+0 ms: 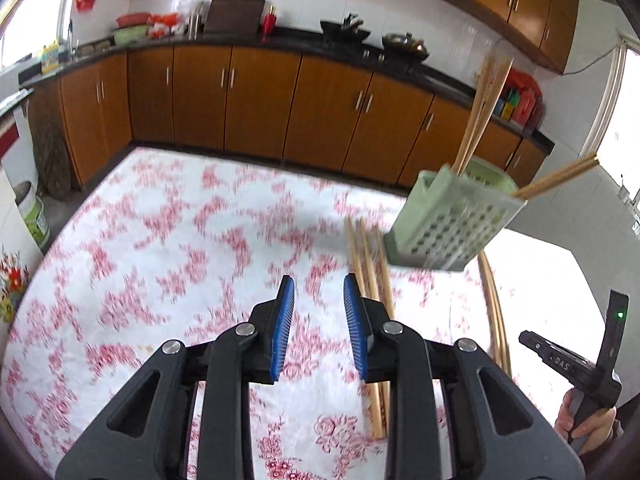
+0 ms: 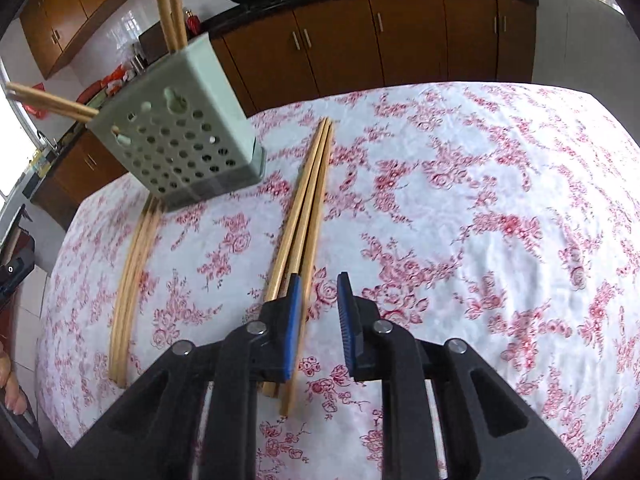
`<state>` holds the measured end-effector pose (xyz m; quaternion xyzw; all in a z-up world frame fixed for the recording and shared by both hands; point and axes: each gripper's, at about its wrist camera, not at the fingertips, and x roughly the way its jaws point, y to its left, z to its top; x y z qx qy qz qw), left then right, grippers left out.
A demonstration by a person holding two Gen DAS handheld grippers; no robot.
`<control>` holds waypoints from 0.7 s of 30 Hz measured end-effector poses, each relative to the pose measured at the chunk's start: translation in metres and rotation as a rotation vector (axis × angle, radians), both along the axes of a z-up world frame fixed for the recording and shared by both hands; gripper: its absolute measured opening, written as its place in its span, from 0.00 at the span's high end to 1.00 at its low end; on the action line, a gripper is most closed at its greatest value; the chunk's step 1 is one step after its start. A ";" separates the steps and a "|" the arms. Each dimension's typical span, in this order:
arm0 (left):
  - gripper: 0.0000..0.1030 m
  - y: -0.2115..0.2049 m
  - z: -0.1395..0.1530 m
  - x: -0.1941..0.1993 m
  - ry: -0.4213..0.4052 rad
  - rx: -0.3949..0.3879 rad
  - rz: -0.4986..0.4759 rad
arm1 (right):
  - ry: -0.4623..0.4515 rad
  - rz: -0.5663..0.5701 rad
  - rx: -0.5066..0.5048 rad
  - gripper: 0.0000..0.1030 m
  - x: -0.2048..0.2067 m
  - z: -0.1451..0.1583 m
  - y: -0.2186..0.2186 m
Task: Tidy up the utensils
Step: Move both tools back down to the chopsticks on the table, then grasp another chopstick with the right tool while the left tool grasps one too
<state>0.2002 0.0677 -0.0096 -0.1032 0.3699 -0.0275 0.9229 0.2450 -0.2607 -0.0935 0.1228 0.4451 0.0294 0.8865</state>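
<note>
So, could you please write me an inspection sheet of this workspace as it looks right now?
Surface: table under a white cloth with red floral print.
Job's things: pale green perforated plastic utensil holder with bamboo chopsticks sticking out; a loose bamboo chopstick bundle near the right gripper; a second bundle beside the holder.
Clutter: nothing seen on the cloth.
Grippers: left gripper open, empty, above the cloth; right gripper open, empty, beside the central bundle.
Cables: one wall cable.
Surroundings: brown wooden cabinets, dark countertop with woks.
</note>
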 end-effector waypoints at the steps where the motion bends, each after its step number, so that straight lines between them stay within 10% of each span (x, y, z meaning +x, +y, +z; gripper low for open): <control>1: 0.74 0.000 -0.007 -0.001 0.014 -0.002 -0.002 | 0.008 0.005 -0.006 0.82 0.001 -0.005 0.002; 13: 0.74 -0.007 -0.038 0.001 0.076 -0.034 -0.036 | -0.003 0.025 -0.153 0.92 0.007 -0.013 0.016; 21: 0.74 -0.025 -0.054 0.001 0.113 -0.061 -0.118 | 0.015 -0.218 -0.172 0.92 0.008 -0.014 -0.042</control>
